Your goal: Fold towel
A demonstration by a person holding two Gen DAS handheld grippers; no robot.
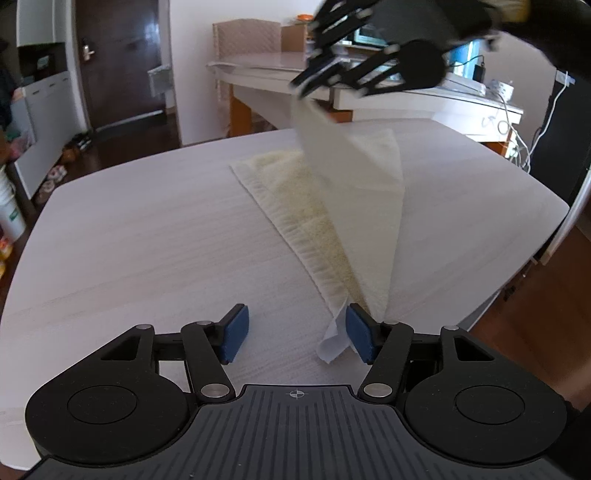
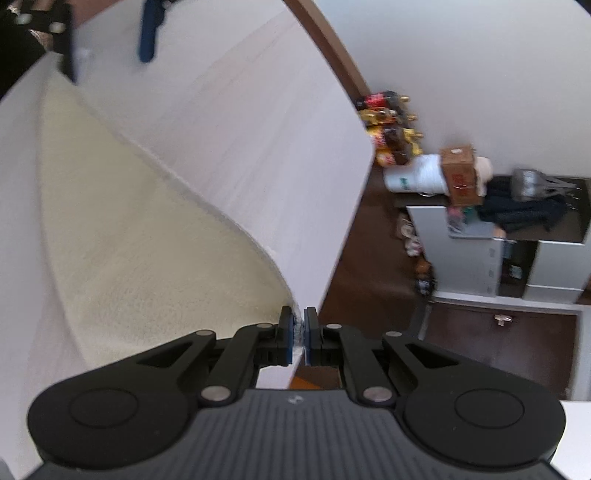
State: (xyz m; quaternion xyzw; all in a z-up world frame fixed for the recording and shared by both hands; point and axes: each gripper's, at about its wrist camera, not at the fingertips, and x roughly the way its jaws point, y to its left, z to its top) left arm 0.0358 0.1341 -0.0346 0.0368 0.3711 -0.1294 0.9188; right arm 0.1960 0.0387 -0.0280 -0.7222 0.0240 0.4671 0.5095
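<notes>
A cream towel (image 1: 325,206) lies on the white table (image 1: 147,240), with its far corner lifted into the air. My right gripper (image 1: 332,74) holds that corner high above the table; in its own view the right gripper (image 2: 299,334) is shut on the towel's edge (image 2: 147,240). My left gripper (image 1: 293,336) is open just above the table. The towel's near corner (image 1: 334,343) lies between its blue pads, close to the right pad (image 1: 360,338). The left gripper also shows in the right wrist view (image 2: 110,33).
A second table (image 1: 369,92) with cables and boxes stands behind. A dark door (image 1: 122,62) is at the far left. A white bucket (image 2: 413,173), a cardboard box (image 2: 460,173), snack bags and grey cabinets (image 2: 472,258) stand on the dark floor beyond the table edge.
</notes>
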